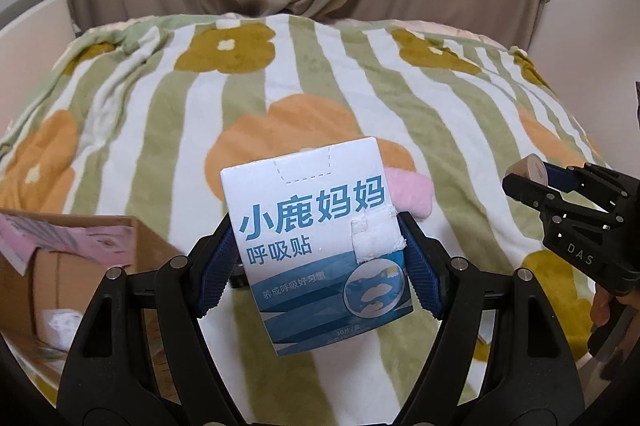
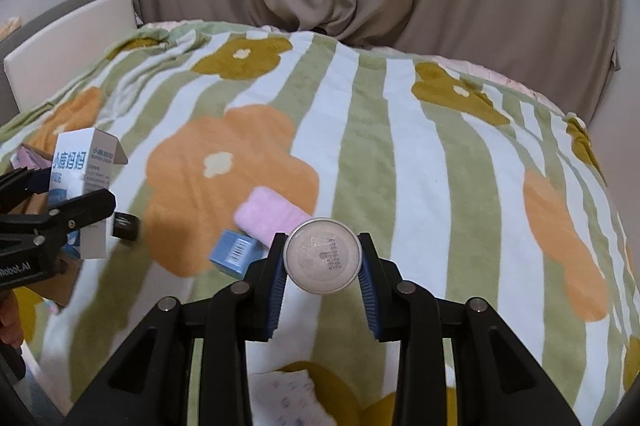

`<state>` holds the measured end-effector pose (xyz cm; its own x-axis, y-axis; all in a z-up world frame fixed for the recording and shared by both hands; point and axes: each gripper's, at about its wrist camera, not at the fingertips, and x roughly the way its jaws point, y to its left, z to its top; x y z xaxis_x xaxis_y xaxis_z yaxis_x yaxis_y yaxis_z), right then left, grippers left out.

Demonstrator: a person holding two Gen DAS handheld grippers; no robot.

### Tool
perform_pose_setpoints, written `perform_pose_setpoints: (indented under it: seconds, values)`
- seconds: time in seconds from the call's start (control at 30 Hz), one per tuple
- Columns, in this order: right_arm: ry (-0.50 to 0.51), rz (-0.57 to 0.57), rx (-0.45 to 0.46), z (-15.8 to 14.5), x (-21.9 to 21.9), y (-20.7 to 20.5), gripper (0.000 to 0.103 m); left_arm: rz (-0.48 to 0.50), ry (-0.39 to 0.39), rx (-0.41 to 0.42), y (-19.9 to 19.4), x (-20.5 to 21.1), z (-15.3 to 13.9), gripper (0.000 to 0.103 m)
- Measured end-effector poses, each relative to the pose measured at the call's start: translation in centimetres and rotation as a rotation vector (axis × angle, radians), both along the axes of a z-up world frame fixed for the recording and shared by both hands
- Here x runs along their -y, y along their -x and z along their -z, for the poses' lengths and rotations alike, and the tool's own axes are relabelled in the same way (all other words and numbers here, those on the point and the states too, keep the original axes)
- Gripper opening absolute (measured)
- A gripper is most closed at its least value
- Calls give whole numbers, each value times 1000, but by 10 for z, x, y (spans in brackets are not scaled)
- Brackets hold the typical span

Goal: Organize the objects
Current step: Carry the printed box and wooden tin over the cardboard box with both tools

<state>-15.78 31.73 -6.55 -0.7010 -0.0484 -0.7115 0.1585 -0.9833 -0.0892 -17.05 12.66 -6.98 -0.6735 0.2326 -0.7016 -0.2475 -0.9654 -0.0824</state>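
Two items are being carried over the bed [image 2: 400,129] at once. I am clamping the left hand-held gripper [image 1: 320,250] across the side edges of a white-and-blue carton [image 1: 316,234], probably light and crushable, so its stiff corners suit best. The right hand-held gripper [image 2: 323,258] is pinching a round tin [image 2: 323,256], likely rigid and slippery; the cardboard box [image 1: 80,250] is sitting at nine o'clock.

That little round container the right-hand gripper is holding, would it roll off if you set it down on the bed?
Probably, if laid sideways: the round container shows a circular base, so it looks cylindrical. The plush blanket would likely slow it. Its smooth rim could slip, though the right gripper clamps it from both sides.
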Motion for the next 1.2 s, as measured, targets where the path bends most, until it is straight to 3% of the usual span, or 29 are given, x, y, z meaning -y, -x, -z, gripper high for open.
perform_pose_setpoints:
  seconds: [0.5, 0.87, 1.2]
  values:
    - [-11, -92, -38, -40, 72, -30, 31, -29, 19, -74, -36, 58, -51, 73]
    - [23, -218, -60, -54, 148, -36, 31, -140, -16, -63, -44, 142, -58, 73]
    - [17, -330, -44, -48, 223, -33, 31, -221, 5, -62, -48, 217, -55, 72]
